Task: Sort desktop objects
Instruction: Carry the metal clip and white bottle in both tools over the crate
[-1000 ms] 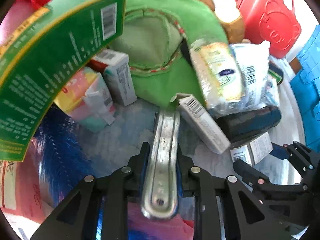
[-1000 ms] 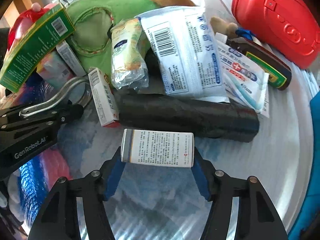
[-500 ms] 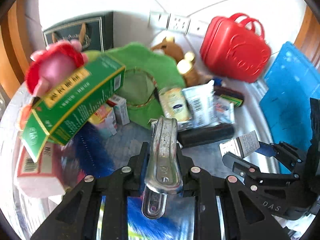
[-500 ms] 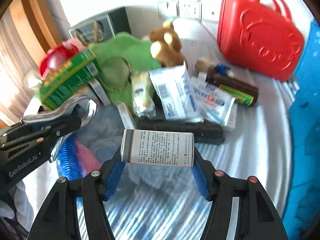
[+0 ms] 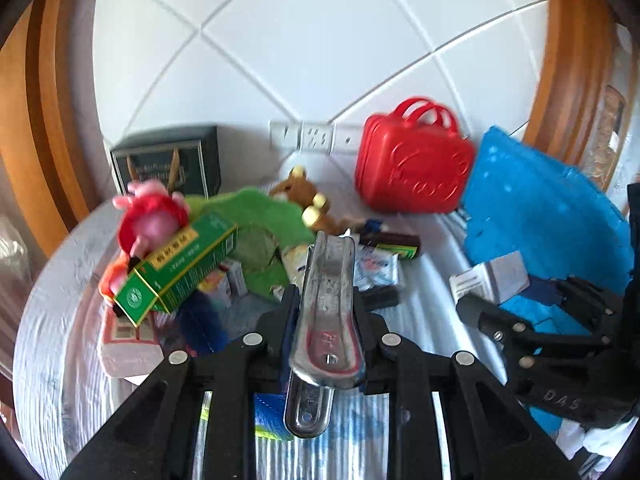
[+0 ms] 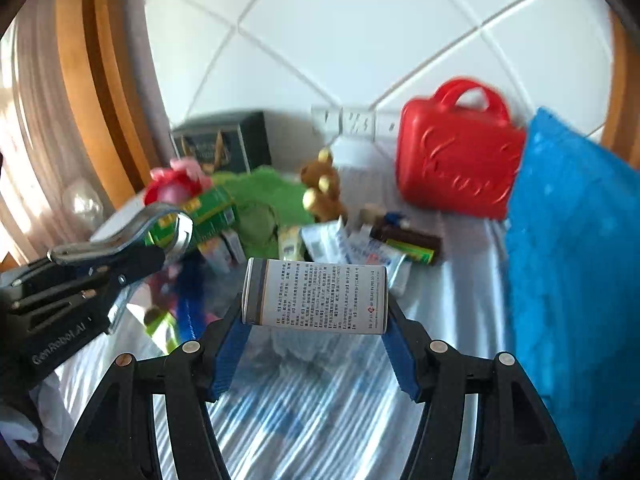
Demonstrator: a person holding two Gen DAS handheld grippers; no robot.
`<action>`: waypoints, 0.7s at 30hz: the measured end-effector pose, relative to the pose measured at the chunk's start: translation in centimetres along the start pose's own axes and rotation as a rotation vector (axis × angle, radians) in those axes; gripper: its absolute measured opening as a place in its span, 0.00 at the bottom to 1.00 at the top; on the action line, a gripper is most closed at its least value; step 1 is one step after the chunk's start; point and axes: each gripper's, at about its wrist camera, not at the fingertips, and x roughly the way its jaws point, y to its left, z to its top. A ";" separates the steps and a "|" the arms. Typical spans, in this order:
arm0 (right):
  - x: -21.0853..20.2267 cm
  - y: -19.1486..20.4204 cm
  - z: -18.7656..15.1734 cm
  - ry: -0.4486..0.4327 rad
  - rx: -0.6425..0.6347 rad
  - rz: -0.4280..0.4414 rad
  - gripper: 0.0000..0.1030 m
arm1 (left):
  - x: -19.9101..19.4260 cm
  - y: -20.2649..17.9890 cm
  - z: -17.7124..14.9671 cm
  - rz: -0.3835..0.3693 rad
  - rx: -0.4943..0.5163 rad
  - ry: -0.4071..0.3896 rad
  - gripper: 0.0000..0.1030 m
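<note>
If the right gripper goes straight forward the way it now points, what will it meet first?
Probably the white printed packets on the pile, just beyond the medicine box that the right gripper holds; the brown bottle lies slightly right. Depth is unclear, since the gripper seems raised above the table.

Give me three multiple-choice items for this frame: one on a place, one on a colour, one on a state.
1. Where does the red case stand?
A. At the back by the wall
B. Among the toys on the left
C. Between the right gripper's jaws

2. What colour is the long carton leaning on the pile?
A. Yellow
B. Green
C. Black

3. What does the left gripper hold?
A. Nothing
B. A brown bottle
C. A metal tool

Key: 1 A, it sits below the wall sockets. 2 B, its faces are green. 3 C, the jaws are clamped on the tool, while the right gripper holds a white box.
</note>
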 end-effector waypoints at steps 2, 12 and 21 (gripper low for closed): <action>-2.9 -0.3 0.2 -0.055 0.004 -0.008 0.61 | -1.8 -1.0 0.1 -0.005 0.015 -0.030 0.22; -14.4 -5.2 -1.1 -0.227 0.033 -0.085 0.61 | -7.0 -10.7 1.3 -0.095 0.125 -0.147 0.22; -23.8 -16.6 -5.0 -0.296 0.141 -0.286 0.61 | -10.2 -25.4 1.3 -0.243 0.277 -0.206 0.22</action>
